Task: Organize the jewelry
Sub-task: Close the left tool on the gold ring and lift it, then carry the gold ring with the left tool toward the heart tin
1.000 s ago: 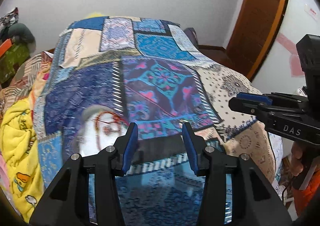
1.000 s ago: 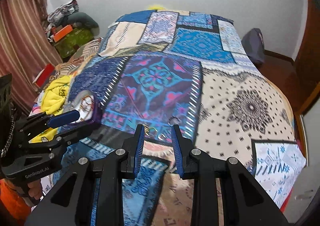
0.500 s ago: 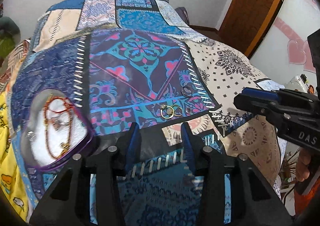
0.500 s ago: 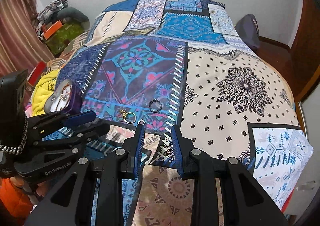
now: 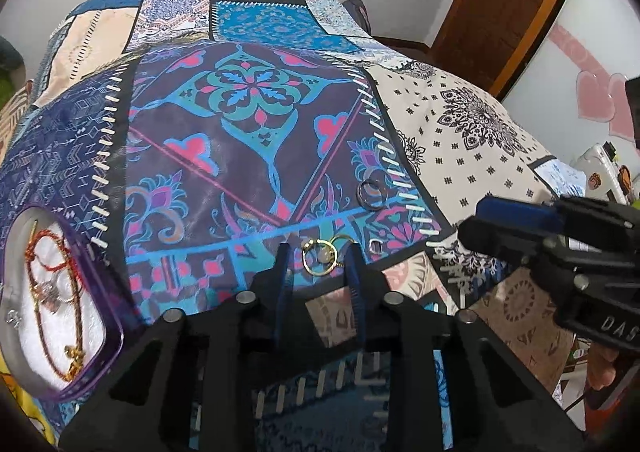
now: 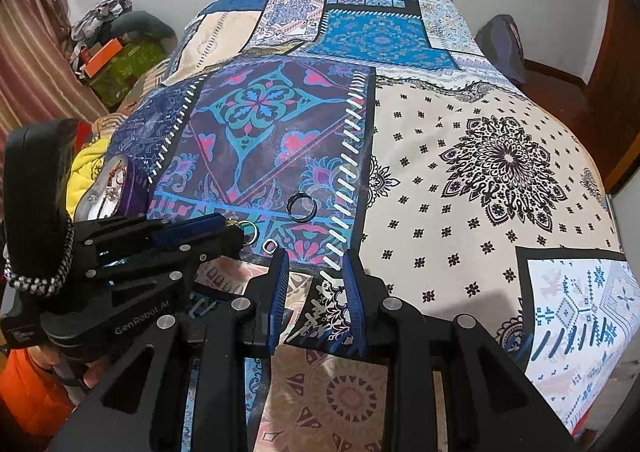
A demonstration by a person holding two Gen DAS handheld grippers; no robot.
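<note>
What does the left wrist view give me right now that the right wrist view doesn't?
Left wrist only: the gold ring lying between the closing left gripper, pads not yet on it, and the red cords inside the purple tray.

Right wrist only: the right gripper, holding nothing, over bare bedspread.

Both: the dark ring, the small silver ring, the tray.

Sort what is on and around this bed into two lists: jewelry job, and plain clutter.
Job:
- gold rings, between the closing left tool
- dark ring
- small silver ring
- purple tray holding a red cord necklace

Clutter:
- yellow blanket
- orange box
- grey bag
</note>
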